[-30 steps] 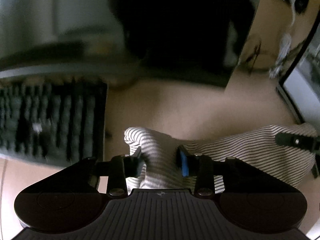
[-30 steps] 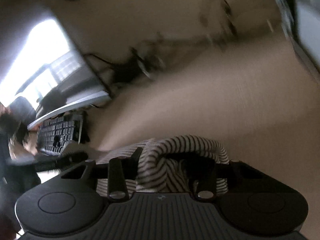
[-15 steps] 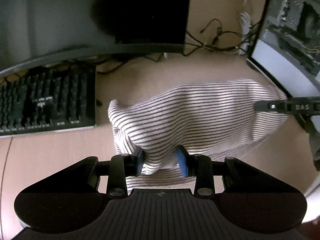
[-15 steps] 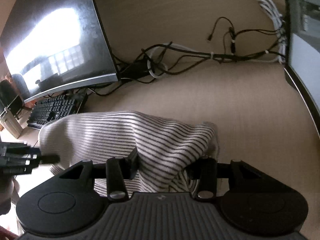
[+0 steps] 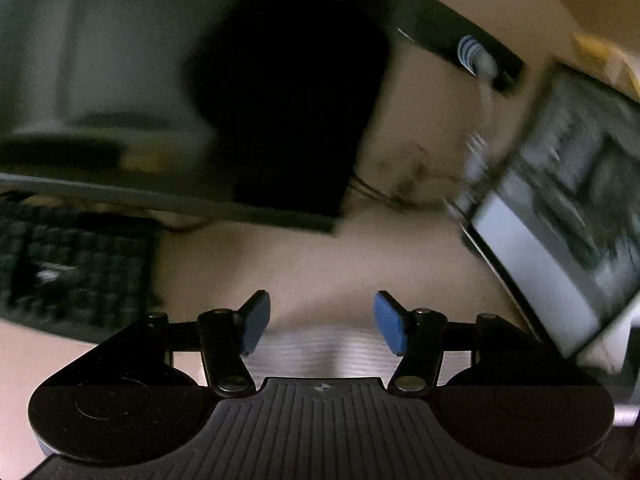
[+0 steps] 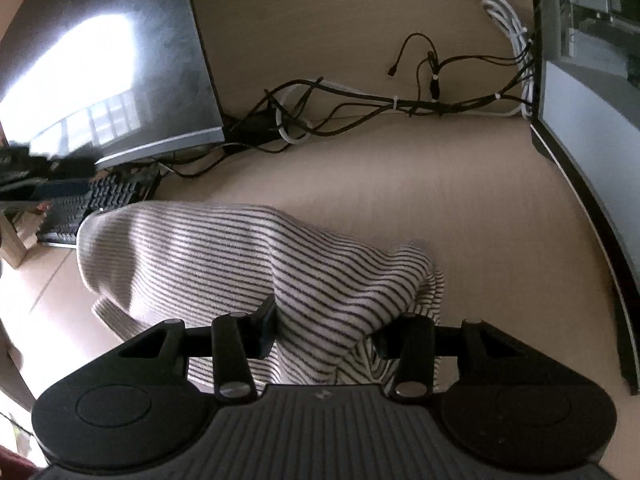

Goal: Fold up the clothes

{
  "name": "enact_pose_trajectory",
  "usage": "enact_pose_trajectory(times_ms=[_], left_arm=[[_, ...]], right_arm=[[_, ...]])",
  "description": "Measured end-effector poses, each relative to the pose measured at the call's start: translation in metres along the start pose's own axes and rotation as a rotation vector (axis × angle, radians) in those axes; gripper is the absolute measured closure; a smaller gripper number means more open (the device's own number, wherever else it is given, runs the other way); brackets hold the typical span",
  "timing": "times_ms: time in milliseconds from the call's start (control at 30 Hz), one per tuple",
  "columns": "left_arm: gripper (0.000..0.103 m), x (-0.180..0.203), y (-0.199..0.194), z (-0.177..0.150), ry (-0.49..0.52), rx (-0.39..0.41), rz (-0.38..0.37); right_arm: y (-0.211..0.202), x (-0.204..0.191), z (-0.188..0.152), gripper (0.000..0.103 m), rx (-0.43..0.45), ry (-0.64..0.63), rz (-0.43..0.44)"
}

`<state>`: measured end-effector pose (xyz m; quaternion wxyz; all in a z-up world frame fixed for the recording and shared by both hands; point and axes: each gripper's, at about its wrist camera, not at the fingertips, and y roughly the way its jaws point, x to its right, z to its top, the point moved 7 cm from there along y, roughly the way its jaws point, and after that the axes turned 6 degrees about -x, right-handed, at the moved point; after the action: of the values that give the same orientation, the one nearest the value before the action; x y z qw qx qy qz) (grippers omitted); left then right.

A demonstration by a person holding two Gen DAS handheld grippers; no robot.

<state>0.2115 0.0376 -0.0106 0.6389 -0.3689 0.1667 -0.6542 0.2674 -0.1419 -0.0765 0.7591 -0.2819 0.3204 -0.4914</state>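
Note:
The striped white and dark garment (image 6: 224, 256) lies bunched on the beige desk (image 6: 440, 208). My right gripper (image 6: 324, 332) is shut on a thick fold of it, and cloth drapes over both fingers. In the blurred left wrist view, my left gripper (image 5: 320, 316) has its jaws opening, the blue pads (image 5: 390, 322) well apart with nothing between them. Only a blurred strip of the striped garment (image 5: 316, 348) shows low behind the pads. In the right wrist view a dark blurred shape at the far left edge may be the left gripper; I cannot tell.
A black keyboard (image 6: 92, 204) lies at the left, in front of a dark monitor (image 6: 104, 76). A second monitor (image 6: 584, 100) lines the right side. Tangled cables (image 6: 360, 104) run along the back of the desk. In the left wrist view the keyboard (image 5: 76, 268) sits left.
My left gripper let go of the striped cloth, its pads spread, and it pulled up and away. The right gripper kept its hold and shifted a little over the desk.

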Motion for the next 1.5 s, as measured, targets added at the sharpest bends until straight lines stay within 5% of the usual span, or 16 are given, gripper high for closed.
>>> enact_pose_trajectory(times_ms=[100, 167, 367, 433, 533, 633, 700, 800, 933, 1100, 1200, 1300, 1400, 1500], left_arm=[[0.038, 0.014, 0.028, -0.032, 0.09, -0.126, 0.011], [0.038, 0.019, 0.039, -0.05, 0.118, -0.189, 0.01], [0.027, 0.029, 0.03, -0.065, 0.122, -0.205, -0.039], [0.026, 0.032, 0.029, -0.067, 0.13, -0.21, -0.041], [0.016, 0.037, 0.027, -0.07, 0.138, -0.22, -0.05], [0.014, 0.041, 0.019, -0.079, 0.179, -0.234, -0.043], [0.015, 0.044, 0.01, -0.079, 0.2, -0.241, -0.047], [0.015, 0.044, -0.013, -0.067, 0.153, -0.204, -0.105], [0.014, 0.033, -0.015, -0.043, 0.081, -0.134, -0.082], [0.015, 0.013, 0.03, -0.077, 0.009, -0.307, -0.027], [0.013, 0.017, 0.029, -0.085, 0.06, -0.28, -0.016], [0.011, 0.015, 0.03, -0.085, 0.057, -0.277, -0.021], [0.011, 0.011, 0.032, -0.084, 0.06, -0.276, -0.027], [0.011, 0.002, 0.032, -0.082, 0.063, -0.272, -0.021]], right_arm=[[-0.009, -0.001, -0.004, 0.054, -0.002, -0.069, -0.042], [-0.018, 0.004, -0.004, 0.04, 0.003, -0.099, -0.085], [-0.054, -0.01, 0.015, 0.045, 0.101, -0.187, -0.227], [-0.069, -0.029, 0.032, 0.047, 0.194, -0.205, -0.204], [-0.074, -0.054, 0.049, 0.047, 0.24, -0.148, -0.031], [-0.031, -0.059, 0.039, 0.047, 0.146, -0.094, 0.054], [0.006, -0.047, 0.02, 0.048, 0.038, -0.056, 0.009], [0.022, -0.033, -0.006, 0.05, 0.006, -0.014, 0.017], [0.013, -0.034, -0.015, 0.05, 0.012, -0.03, 0.009], [-0.001, -0.035, -0.012, 0.049, 0.029, -0.007, -0.006], [-0.031, -0.032, -0.004, 0.046, 0.114, -0.03, -0.086], [-0.039, -0.017, -0.009, 0.04, 0.111, -0.093, -0.217], [-0.02, 0.004, -0.025, 0.04, 0.029, -0.023, -0.233], [-0.01, 0.011, -0.032, 0.045, 0.009, 0.14, -0.152]])
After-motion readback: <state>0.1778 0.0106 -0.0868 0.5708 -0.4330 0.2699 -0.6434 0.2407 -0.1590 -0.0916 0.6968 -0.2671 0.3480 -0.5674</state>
